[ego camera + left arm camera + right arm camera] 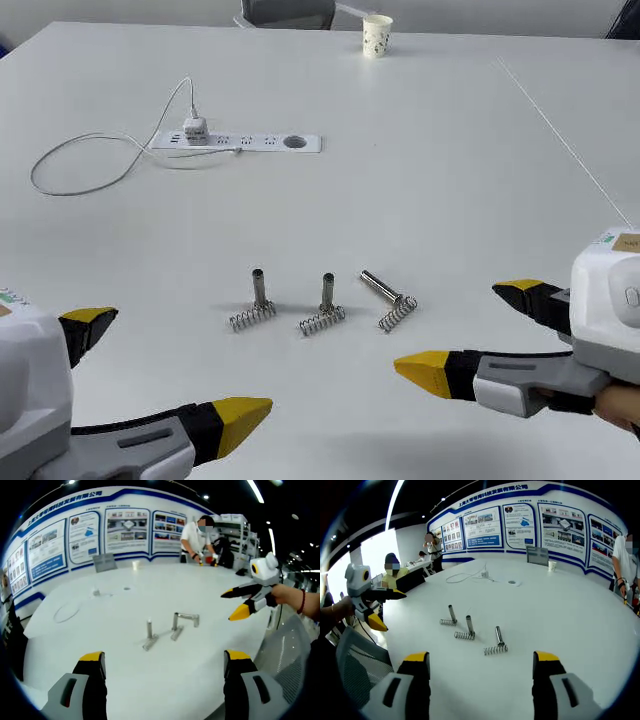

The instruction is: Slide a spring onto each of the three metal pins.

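Both claws are spread wide and hold nothing: your left claw (170,365) hovers at the near left and your right claw (462,328) at the near right, each well short of the parts. Between them, on the white worktop (450,200), lie three small coiled steel springs: the left spring (252,317), the middle spring (322,320) and the right spring (397,313). Each rests at the foot of a short grey metal pin. The left pin (259,287) and middle pin (327,290) stand upright; the right pin (380,287) looks tipped over, though that is hard to tell. Expect the springs to be featherlight, squashy and quick to roll or flick away, so pinch one gently across its middle coils, leaving an end open. The pins look smooth and easily toppled; steady one low down.
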The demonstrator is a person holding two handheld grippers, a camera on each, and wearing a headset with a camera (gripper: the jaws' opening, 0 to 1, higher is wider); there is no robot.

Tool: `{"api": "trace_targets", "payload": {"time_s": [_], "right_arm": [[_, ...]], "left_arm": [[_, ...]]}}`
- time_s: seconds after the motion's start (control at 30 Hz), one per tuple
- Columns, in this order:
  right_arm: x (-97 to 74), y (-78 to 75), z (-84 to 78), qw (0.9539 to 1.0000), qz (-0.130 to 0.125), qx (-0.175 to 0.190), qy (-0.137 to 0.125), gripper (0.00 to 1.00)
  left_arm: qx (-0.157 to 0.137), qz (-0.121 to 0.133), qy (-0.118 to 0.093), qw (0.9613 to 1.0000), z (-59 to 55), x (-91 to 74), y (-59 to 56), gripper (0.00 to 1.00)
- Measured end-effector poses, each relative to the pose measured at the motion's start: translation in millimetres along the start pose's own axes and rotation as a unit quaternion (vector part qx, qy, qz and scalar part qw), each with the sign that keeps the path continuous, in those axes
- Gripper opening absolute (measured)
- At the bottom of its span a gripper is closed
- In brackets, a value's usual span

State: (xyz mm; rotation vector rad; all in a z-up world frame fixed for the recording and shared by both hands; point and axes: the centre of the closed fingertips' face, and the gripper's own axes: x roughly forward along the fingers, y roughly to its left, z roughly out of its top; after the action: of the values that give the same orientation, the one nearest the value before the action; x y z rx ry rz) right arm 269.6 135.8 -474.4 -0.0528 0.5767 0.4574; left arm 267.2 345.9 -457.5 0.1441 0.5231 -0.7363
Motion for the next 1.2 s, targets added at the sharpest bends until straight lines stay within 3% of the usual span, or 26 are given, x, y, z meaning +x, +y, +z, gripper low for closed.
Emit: {"api": "trace_targets", "payload": {"time_s": [0.2, 0.6, 1.2], "right_arm": [[11.6, -8.6, 5.9, 1.0, -0.003, -0.002, 0.003, 0.78], [39.4, -21.8, 13.2, 0.9999, 0.004, -0.003, 0.01, 0.62], [81.4, -30.6, 5.9, 0.999, 0.018, -0.011, 0.04, 0.44]], "left_arm": [[-0.002, 0.004, -0.007, 1.0, 1.3, 1.6, 2.5, 1.0], [-0.004, 0.004, -0.002, 1.0, -1.3, 3.1, 5.3, 1.0], [-0.008, -0.003, 0.0, 1.0, -5.0, 8.4, 1.8, 0.98]]}}
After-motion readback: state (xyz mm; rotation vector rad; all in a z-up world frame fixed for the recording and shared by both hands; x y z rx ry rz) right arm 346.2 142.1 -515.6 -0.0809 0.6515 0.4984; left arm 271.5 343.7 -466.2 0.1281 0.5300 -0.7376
